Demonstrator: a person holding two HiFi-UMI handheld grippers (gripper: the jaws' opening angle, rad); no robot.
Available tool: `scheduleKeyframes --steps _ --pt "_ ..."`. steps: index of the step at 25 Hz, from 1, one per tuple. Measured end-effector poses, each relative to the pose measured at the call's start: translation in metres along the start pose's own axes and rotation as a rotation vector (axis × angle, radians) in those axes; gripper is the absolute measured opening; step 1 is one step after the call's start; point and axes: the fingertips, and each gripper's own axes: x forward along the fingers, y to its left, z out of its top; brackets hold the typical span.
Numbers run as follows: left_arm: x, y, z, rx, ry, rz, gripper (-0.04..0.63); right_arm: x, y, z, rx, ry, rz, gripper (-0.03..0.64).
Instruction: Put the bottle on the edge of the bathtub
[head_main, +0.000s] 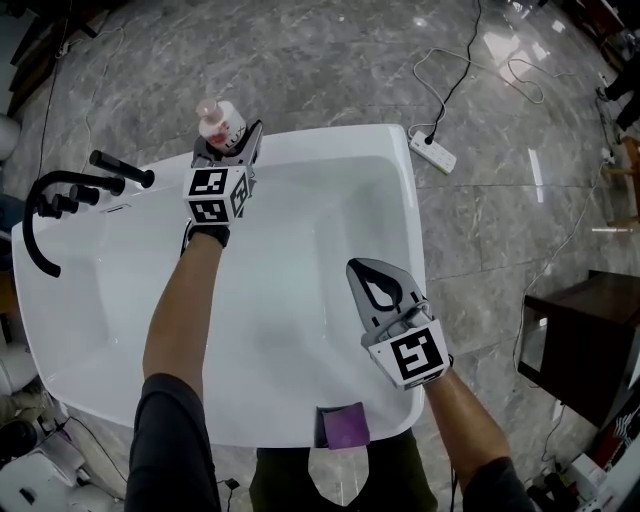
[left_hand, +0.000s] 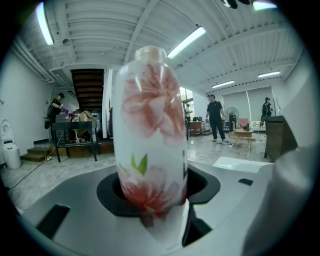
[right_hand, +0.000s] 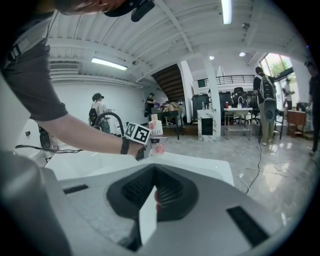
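Observation:
A white bottle (head_main: 220, 122) printed with pink flowers stands upright at the far rim of the white bathtub (head_main: 330, 140). My left gripper (head_main: 228, 140) reaches across the tub and is shut on the bottle's lower body. In the left gripper view the bottle (left_hand: 150, 130) fills the middle, and the jaws stand against its sides. My right gripper (head_main: 358, 268) hovers over the tub's right side, shut with nothing in it. The right gripper view shows the bottle (right_hand: 154, 129) small and far off, behind the left gripper's marker cube.
A black faucet with handles (head_main: 60, 195) is mounted on the tub's left rim. A purple item (head_main: 345, 425) lies on the near rim. A white power strip (head_main: 432, 152) and its cables lie on the marble floor beyond the tub. A dark cabinet (head_main: 575, 340) stands at the right.

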Motion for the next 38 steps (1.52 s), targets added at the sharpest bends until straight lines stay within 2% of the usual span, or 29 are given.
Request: scheduleKeyframes --steps 13,16,22,26,32,38 --pt "0.002 0.002 0.002 0.002 0.001 0.006 0.235 -0.008 0.005 -0.009 -0.005 0.011 -0.005 0.000" --pt "-0.001 -0.002 0.003 0.006 0.013 -0.013 0.287 -0.011 0.007 -0.005 -0.003 0.008 -0.007 0.000" --pt "-0.015 0.000 0.003 -0.002 0.029 -0.026 0.324 -0.013 0.012 0.001 -0.006 0.004 -0.011 0.000" --pt "-0.042 0.003 0.000 -0.001 0.060 -0.019 0.327 -0.018 0.017 0.014 -0.013 -0.011 -0.018 0.000" --pt "-0.108 -0.006 0.006 0.004 0.123 -0.037 0.327 -0.030 0.031 0.055 -0.014 -0.049 -0.024 0.000" --pt "-0.193 -0.031 0.050 -0.015 0.145 -0.073 0.225 -0.059 0.059 0.111 -0.024 -0.071 -0.015 0.000"
